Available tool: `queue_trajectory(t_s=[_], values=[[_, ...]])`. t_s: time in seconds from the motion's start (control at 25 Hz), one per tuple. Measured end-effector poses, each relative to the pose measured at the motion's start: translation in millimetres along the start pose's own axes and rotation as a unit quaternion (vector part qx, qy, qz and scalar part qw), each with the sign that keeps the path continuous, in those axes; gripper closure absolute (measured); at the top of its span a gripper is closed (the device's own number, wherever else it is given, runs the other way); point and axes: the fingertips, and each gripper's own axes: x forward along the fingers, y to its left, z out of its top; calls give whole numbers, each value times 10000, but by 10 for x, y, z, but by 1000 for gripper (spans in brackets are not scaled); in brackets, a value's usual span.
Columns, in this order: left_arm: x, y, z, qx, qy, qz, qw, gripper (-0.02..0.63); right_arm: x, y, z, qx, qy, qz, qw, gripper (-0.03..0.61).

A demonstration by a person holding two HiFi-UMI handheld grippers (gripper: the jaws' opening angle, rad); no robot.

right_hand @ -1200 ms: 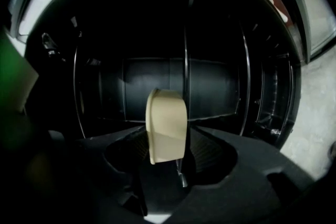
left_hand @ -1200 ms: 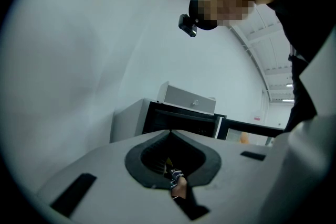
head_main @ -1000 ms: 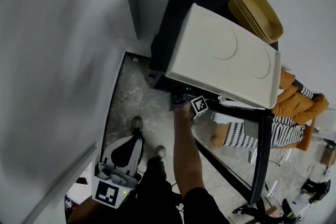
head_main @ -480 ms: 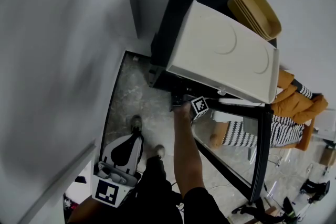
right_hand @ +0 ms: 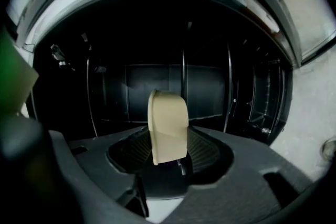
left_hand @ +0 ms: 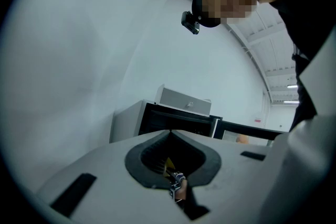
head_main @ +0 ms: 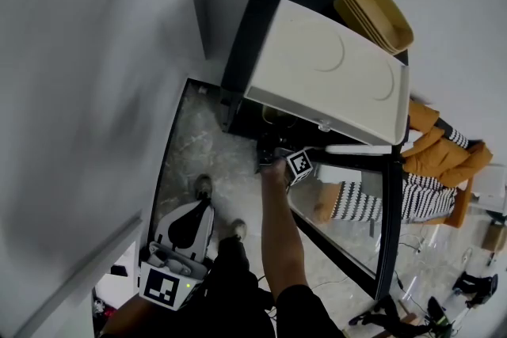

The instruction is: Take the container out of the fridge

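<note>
Container (right_hand: 168, 123), beige and seen edge-on, stands upright between the two jaws of the right gripper (head_main: 271, 153). The ribbed pads (right_hand: 202, 149) close in on its lower part from either side, and its rounded top rises clear above them. The jaws are about halfway apart and clamped on the container, which touches nothing else.

Behind it lies the dark inside of the fridge (head_main: 252, 28), with thin wire shelf rails along the walls and back. In the head view the right gripper sits at the mouth of the fridge, just under its front top edge, so the container is at the opening. Whether it has wholly cleared the opening cannot be told.

A white box (head_main: 333, 79) lies on top of the fridge and overhangs its front. A stack of tan trays (head_main: 374, 12) sits beside the box, toward the back of the fridge. The fridge's glass door (head_main: 390, 233) is swung wide open to one side of the opening, and orange and striped clothing shows in its pane.

The left gripper (left_hand: 170, 132) is held low and well back from the fridge, on the side away from the door. Its jaws are closed together with nothing between them, and they point toward the fridge front.
</note>
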Motion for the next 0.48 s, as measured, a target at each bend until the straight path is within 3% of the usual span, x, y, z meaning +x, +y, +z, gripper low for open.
queue_trajectory(t_s=[0.32,0.48], values=[[-122,-201,36,25,-39,-42,10000,610,-243,62,0,-26,0,-59,10000,390],[-168,-236,197,120,-381,140,9991,610,-394,34,0,-41,17,12,10000,390]])
